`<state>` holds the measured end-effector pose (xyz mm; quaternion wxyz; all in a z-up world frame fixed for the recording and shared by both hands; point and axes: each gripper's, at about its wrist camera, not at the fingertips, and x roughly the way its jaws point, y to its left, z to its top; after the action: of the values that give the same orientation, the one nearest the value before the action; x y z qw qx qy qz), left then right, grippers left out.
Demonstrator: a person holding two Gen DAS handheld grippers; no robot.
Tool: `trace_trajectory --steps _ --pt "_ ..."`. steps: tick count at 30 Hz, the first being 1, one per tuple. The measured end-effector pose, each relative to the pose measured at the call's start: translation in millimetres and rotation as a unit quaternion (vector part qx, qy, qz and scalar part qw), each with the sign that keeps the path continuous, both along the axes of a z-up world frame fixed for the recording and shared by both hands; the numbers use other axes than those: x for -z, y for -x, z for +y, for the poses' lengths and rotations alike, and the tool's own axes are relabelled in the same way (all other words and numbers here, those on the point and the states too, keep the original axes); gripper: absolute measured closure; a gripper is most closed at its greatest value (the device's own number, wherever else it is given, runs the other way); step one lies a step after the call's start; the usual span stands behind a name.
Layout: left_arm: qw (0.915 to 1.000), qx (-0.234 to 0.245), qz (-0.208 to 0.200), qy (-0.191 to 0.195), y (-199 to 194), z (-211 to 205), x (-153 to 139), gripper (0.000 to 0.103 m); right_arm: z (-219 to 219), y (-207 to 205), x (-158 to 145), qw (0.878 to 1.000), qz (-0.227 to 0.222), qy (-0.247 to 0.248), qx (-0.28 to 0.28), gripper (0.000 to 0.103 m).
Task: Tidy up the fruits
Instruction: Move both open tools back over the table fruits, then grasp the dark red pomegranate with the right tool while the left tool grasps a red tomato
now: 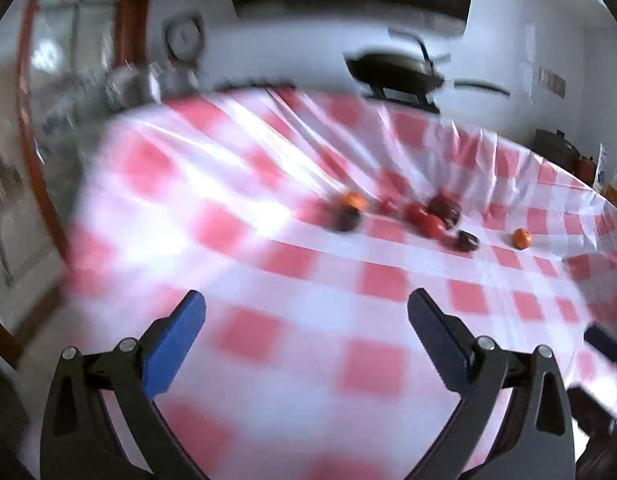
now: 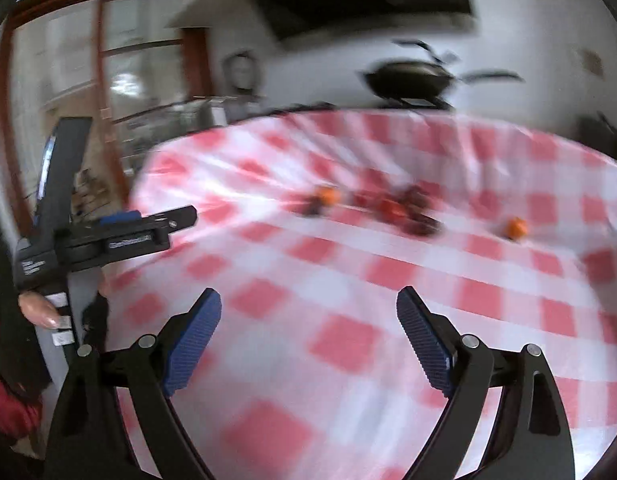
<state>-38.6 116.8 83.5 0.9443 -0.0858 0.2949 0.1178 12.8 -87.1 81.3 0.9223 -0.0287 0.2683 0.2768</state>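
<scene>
A cluster of fruits [image 1: 424, 216] lies on the table [image 1: 268, 280] toward its far edge, one lone fruit [image 1: 521, 238] apart to their right nearer the right edge, a pan [image 1: 396, 70] standing behind the far edge.

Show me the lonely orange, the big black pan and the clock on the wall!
lone orange [image 1: 521, 238]: left wrist view, middle of its peel.
black pan [image 1: 392, 69]: left wrist view, its dark side wall.
wall clock [image 1: 184, 37]: left wrist view, its blurred face.
</scene>
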Motion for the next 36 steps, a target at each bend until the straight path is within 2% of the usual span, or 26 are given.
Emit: trace_trajectory --steps 3,7,10,13,15,17,21,29,36 --pt "0.9982 -0.031 0.014 0.050 -71 -24 23 0.002 -34 -40 12 0.998 0.034 0.003 0.046 0.016" --pt "0.9924 -0.078 0.025 0.092 -126 -41 39 0.002 -62 -89 21 0.994 0.067 -0.039 0.072 0.016" --pt "0.9864 -0.109 0.017 0.122 -141 -43 44 0.002 -77 -104 25 0.991 0.075 -0.070 0.089 0.016" --pt "0.9851 -0.110 0.017 0.132 -160 -44 53 0.002 -84 -115 31 0.988 0.095 -0.086 0.089 0.016" --pt "0.9857 -0.090 0.016 0.142 -160 -39 50 0.002 -81 -122 30 0.988 0.097 -0.083 0.086 0.016" --pt "0.9877 -0.087 -0.005 0.129 -153 -35 48 0.002 -74 -130 27 0.988 0.095 -0.084 0.083 0.016" --pt "0.9802 -0.099 -0.012 0.171 -148 -21 54 0.002 -48 -167 29 0.988 0.105 -0.078 0.080 0.016" --pt "0.9773 -0.101 -0.013 0.186 -146 -17 57 0.002 24 -247 22 0.989 0.127 -0.049 0.063 0.016" --pt "0.9755 -0.105 -0.009 0.193 -145 -15 58 0.002 74 -296 26 0.986 0.149 0.058 0.057 0.024"
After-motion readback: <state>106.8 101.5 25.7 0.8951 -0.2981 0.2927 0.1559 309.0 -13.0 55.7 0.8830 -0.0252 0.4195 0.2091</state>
